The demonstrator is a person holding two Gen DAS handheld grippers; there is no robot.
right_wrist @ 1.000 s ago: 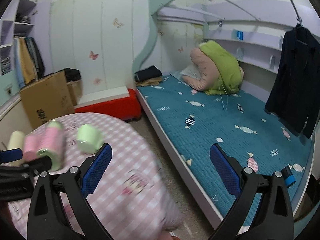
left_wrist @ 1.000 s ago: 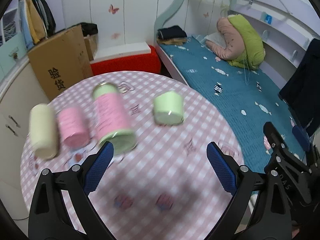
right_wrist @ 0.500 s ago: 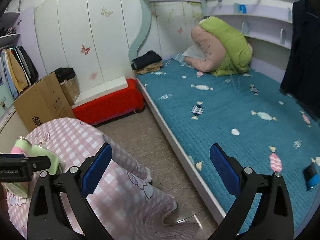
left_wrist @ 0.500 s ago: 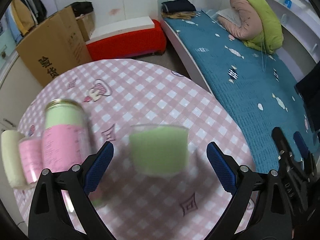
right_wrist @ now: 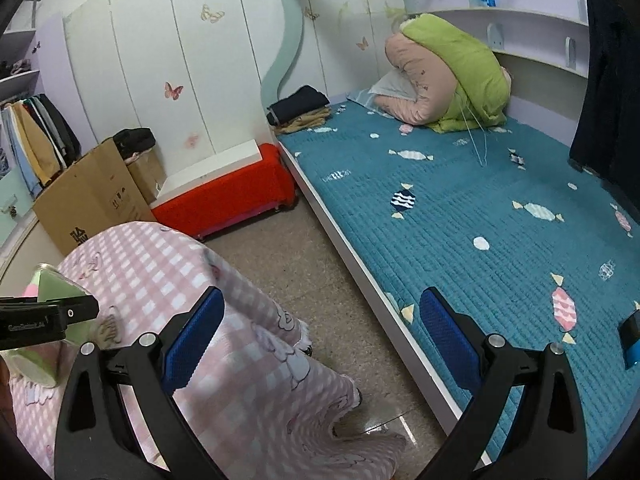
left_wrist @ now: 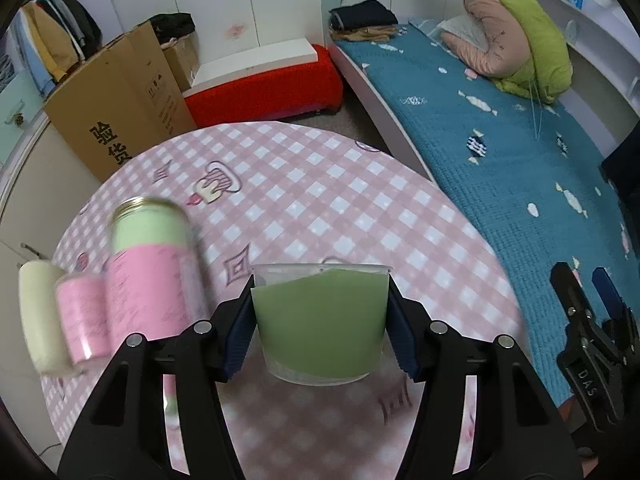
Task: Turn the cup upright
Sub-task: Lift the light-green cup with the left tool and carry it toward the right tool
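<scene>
A light green plastic cup (left_wrist: 320, 324) with a clear rim stands on the pink checked table (left_wrist: 320, 208), its wider rim facing away from me. My left gripper (left_wrist: 321, 330) has closed on it, a blue pad touching each side. In the right wrist view the left gripper (right_wrist: 44, 318) shows at the far left with the green cup (right_wrist: 52, 292) partly hidden behind it. My right gripper (right_wrist: 320, 332) is open and empty, off the table's right edge over the floor; its fingers (left_wrist: 580, 312) show at the right of the left wrist view.
A tall pink and green can (left_wrist: 150, 276), a small pink can (left_wrist: 82, 320) and a cream cylinder (left_wrist: 38, 316) stand close on the cup's left. A bed (right_wrist: 460, 208) runs along the right. A cardboard box (left_wrist: 120, 108) and a red bench (left_wrist: 264, 84) lie behind the table.
My left gripper moved forward around the green cup and closed its pads onto its sides. My right gripper swung right, away from the table, and stayed open.
</scene>
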